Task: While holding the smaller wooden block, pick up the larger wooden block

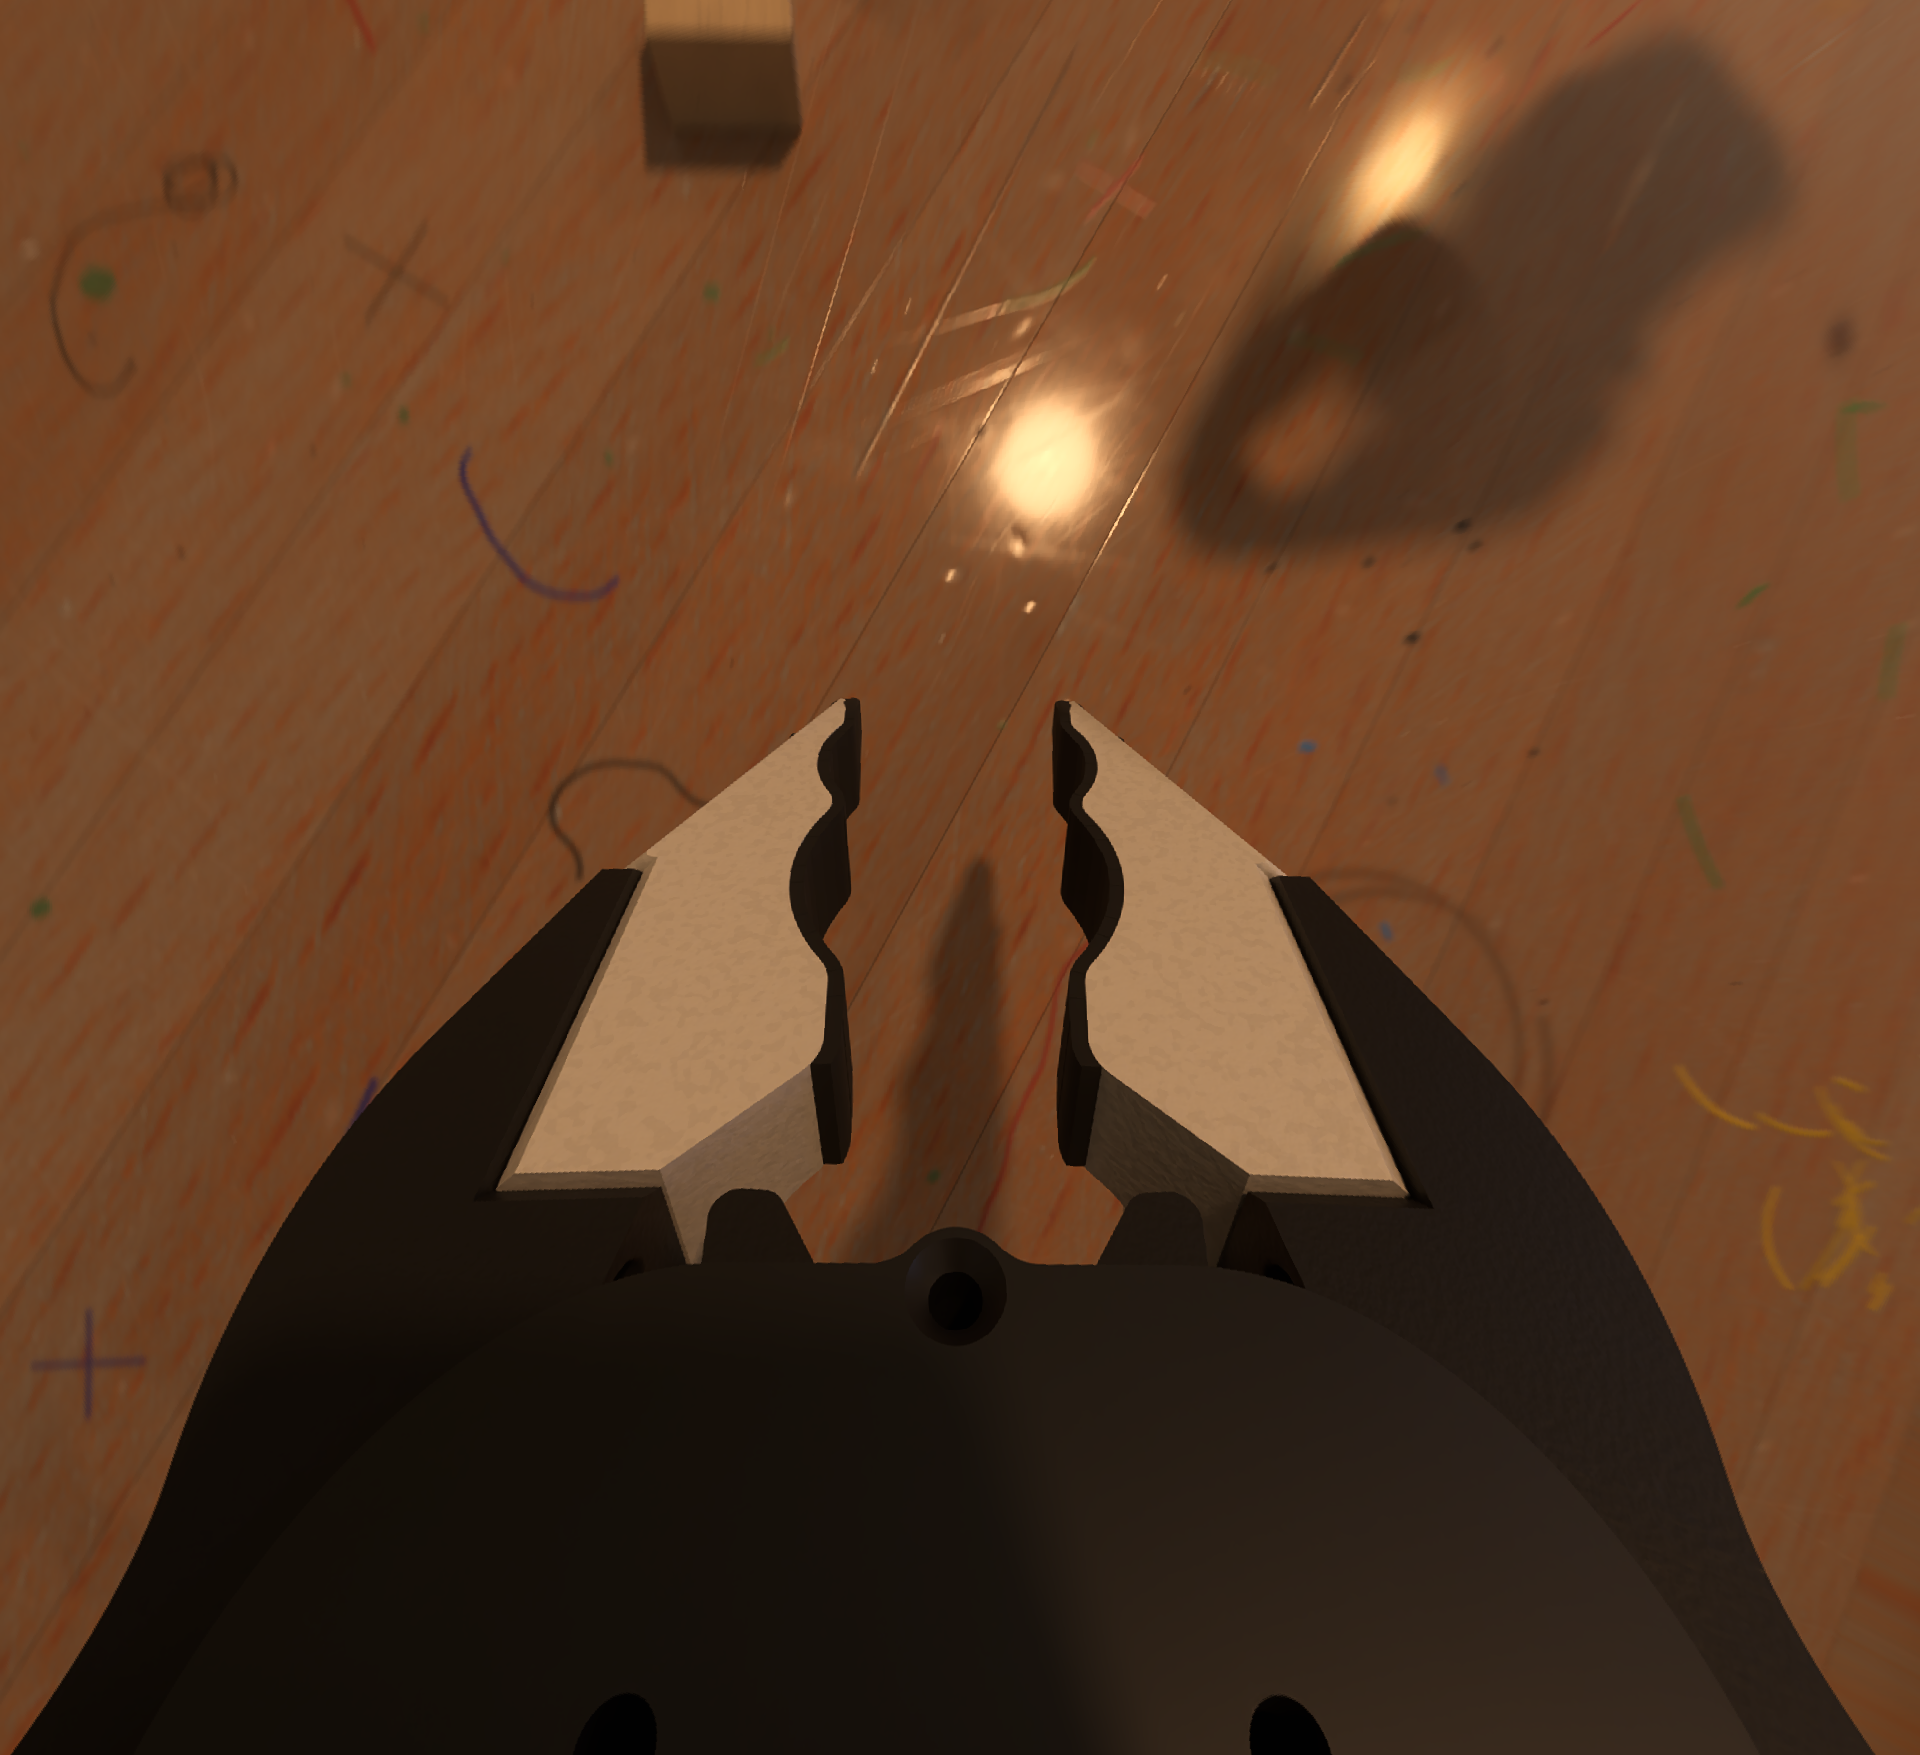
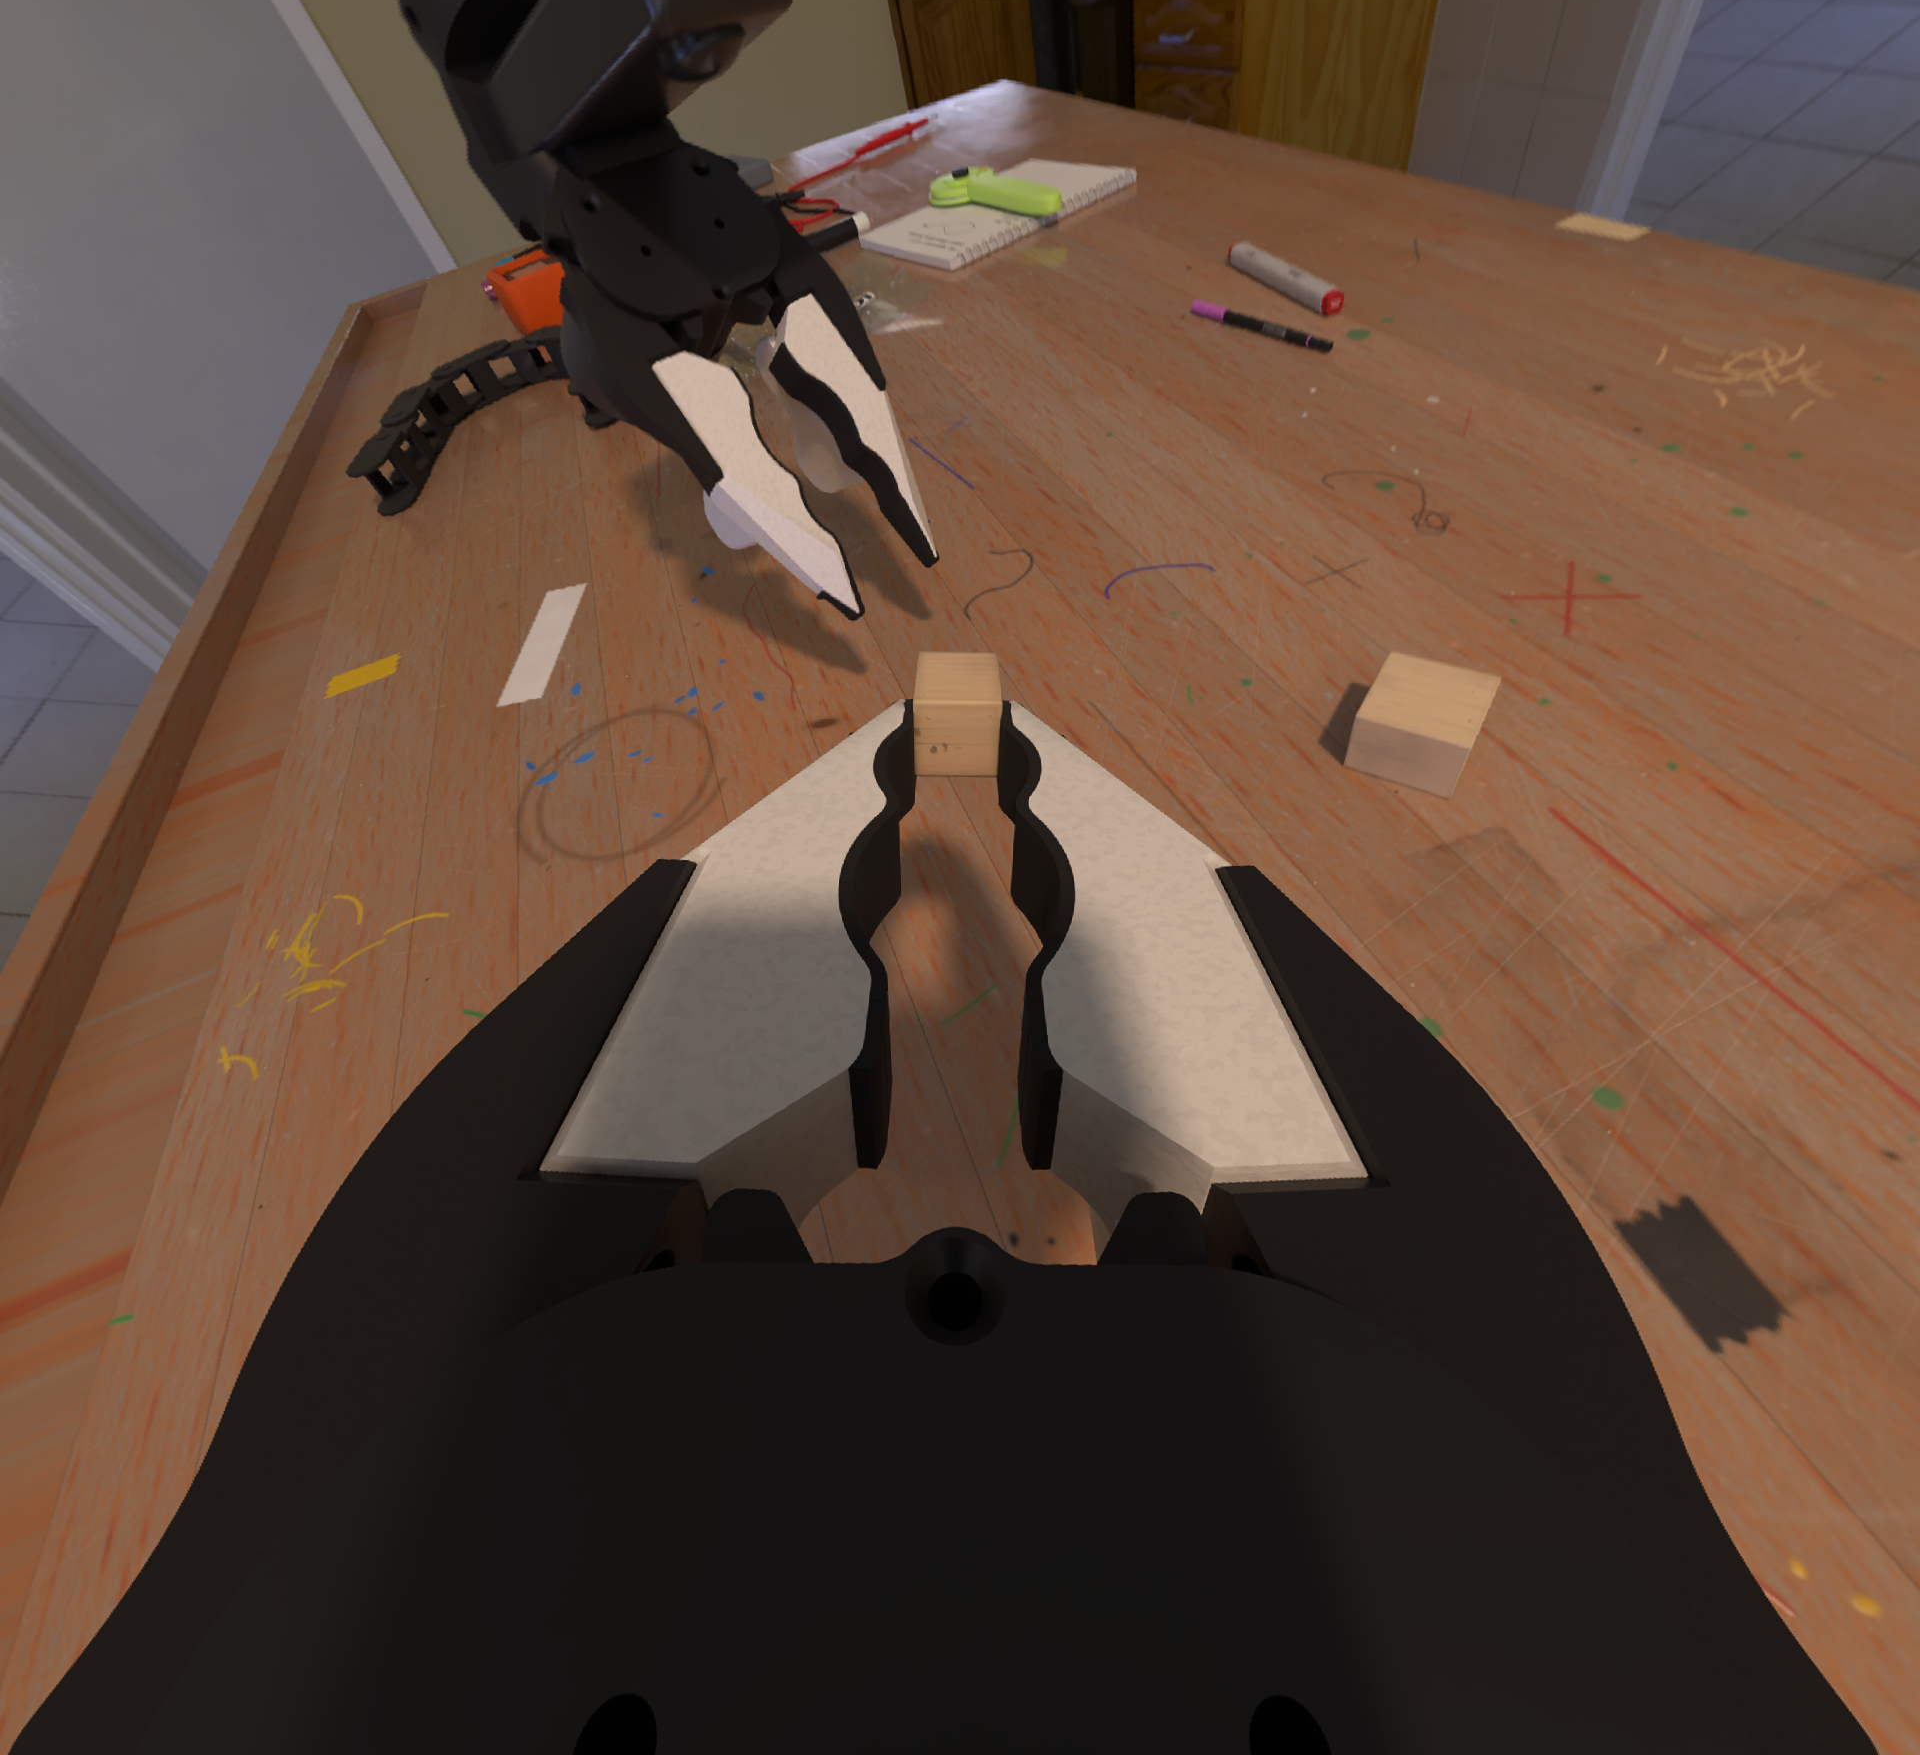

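Note:
My right gripper [image 2: 956, 710] is shut on the smaller wooden block [image 2: 956, 718], pinched at its fingertips a little above the wooden table [image 2: 1143, 479]. The larger wooden block [image 2: 1418, 720] rests on the table to the right of it and a bit ahead. My left gripper [image 1: 956, 706] is open and empty, pointing down at the table. The larger block [image 1: 717, 22] lies well ahead of it, slightly left. The left gripper also shows in the right wrist view [image 2: 894, 583], hovering left of and beyond the small block.
At the table's far side lie a spiral notebook [image 2: 1039, 219] with a green tool [image 2: 992, 193], two markers [image 2: 1283, 277] [image 2: 1259, 329], an orange device [image 2: 525, 282] and a black cable chain [image 2: 447, 417]. A raised rim [image 2: 312, 417] runs along the left edge.

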